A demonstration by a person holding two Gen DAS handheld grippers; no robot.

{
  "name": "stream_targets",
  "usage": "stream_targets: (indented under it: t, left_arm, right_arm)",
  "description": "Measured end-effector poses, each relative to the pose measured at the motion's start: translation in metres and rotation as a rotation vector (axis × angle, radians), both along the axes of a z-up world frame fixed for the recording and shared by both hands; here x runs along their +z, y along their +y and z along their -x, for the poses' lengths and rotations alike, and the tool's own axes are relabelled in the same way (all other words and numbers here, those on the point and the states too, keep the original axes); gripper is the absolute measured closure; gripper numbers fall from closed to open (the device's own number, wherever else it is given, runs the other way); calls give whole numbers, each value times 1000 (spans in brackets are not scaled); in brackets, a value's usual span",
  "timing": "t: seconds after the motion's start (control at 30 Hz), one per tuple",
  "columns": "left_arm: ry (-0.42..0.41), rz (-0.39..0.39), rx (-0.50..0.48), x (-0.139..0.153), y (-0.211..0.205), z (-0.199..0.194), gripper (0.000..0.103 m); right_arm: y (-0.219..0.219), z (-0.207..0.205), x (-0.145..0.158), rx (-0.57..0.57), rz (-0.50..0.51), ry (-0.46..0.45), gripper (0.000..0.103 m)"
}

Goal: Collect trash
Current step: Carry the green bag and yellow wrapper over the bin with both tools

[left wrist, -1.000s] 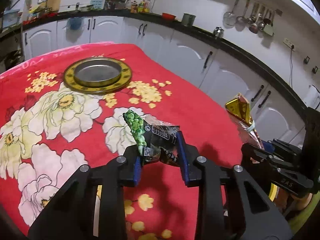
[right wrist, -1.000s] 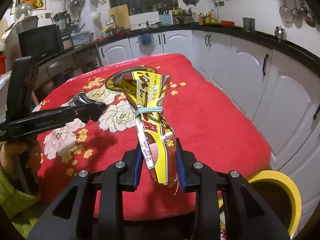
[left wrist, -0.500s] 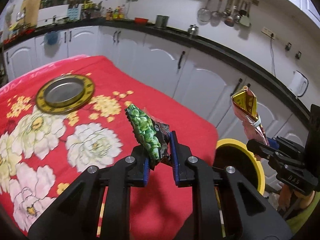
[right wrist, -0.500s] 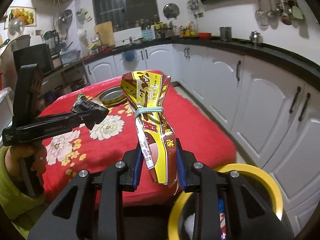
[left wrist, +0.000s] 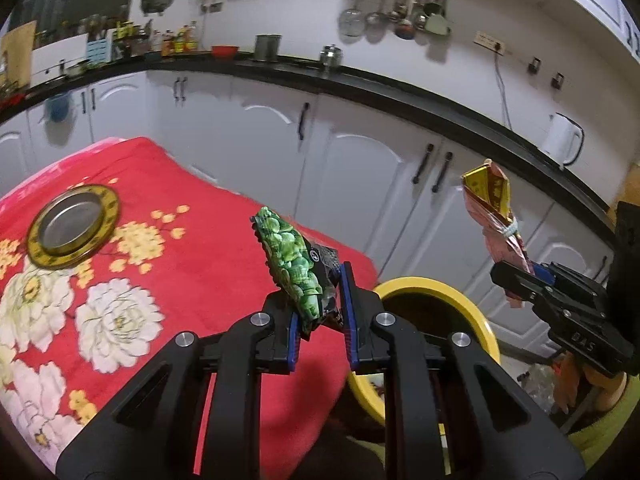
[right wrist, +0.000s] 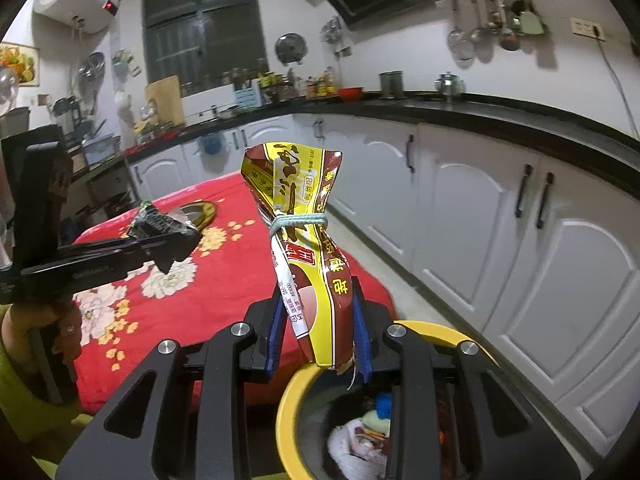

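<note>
My left gripper is shut on a crumpled green snack wrapper and holds it in the air near the table's right edge, beside the yellow-rimmed trash bin. My right gripper is shut on a yellow and brown snack bag tied with a pale string, held just above the bin's rim. The bin holds several pieces of trash. The left gripper with its wrapper shows at the left of the right wrist view. The right gripper and its bag show at the right of the left wrist view.
The table has a red floral cloth. A round metal plate with a gold rim lies on its far left. White cabinets under a black counter line the wall close behind the bin.
Both grippers have swung right, off the table toward the bin, each still holding its wrapper. The bin has come into view under the right gripper.
</note>
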State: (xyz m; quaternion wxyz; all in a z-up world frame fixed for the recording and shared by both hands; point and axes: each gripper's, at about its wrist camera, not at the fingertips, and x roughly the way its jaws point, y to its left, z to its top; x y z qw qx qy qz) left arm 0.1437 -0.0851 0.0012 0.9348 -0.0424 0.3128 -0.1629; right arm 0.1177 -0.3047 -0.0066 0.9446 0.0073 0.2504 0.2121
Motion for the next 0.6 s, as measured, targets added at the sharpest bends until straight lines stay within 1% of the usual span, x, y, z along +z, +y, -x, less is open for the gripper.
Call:
stream_targets:
  t: [0.2,0.3,0.6]
  left_arm:
    - [4,-17,-82,-5,-34,0,92]
    - [19,-26,-134,-14,-56,-1,92]
    - [47,-63,-238,-35,-107,6,92]
  right_arm:
    - [-25,5,-5,-64,-4,5,75]
    - [-37,8,-13,-98,-6,21,75]
    - [-77,15,-37,-189,-33,75,75]
